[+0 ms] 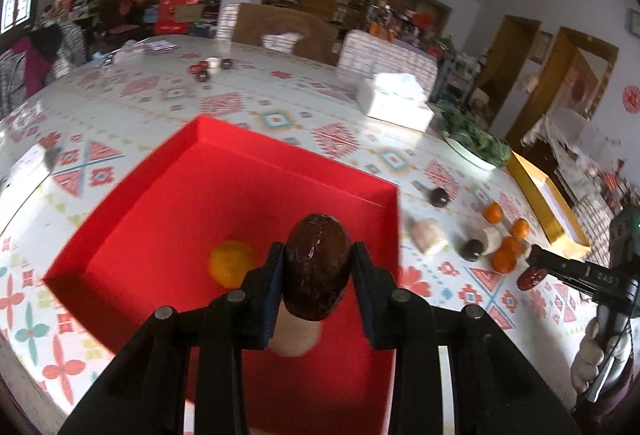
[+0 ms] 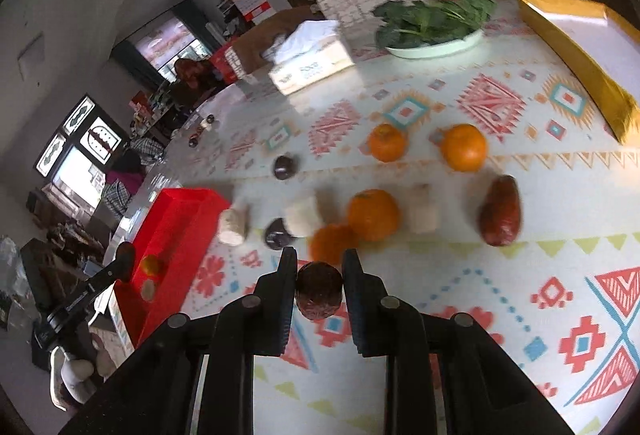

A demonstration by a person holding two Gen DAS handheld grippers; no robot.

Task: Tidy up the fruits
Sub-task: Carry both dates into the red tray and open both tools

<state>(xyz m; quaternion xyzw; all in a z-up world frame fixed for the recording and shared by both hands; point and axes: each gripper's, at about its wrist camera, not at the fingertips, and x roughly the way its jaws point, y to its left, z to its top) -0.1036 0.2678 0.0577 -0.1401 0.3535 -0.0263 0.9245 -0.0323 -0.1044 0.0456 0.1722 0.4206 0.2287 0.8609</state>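
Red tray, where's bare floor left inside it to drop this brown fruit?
Inside the shallow red cardboard tray, the far and left floor is bare. Only the near middle is taken, by a small orange mandarin and a pale round piece.

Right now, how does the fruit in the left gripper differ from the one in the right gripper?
The left gripper holds its brown fruit above the red box, while the right gripper holds its dark red fruit above the patterned tablecloth. The brown fruit looks elongated; the dark red fruit shows a rounder outline, perhaps seen end-on. Both sit pinched between black fingers.
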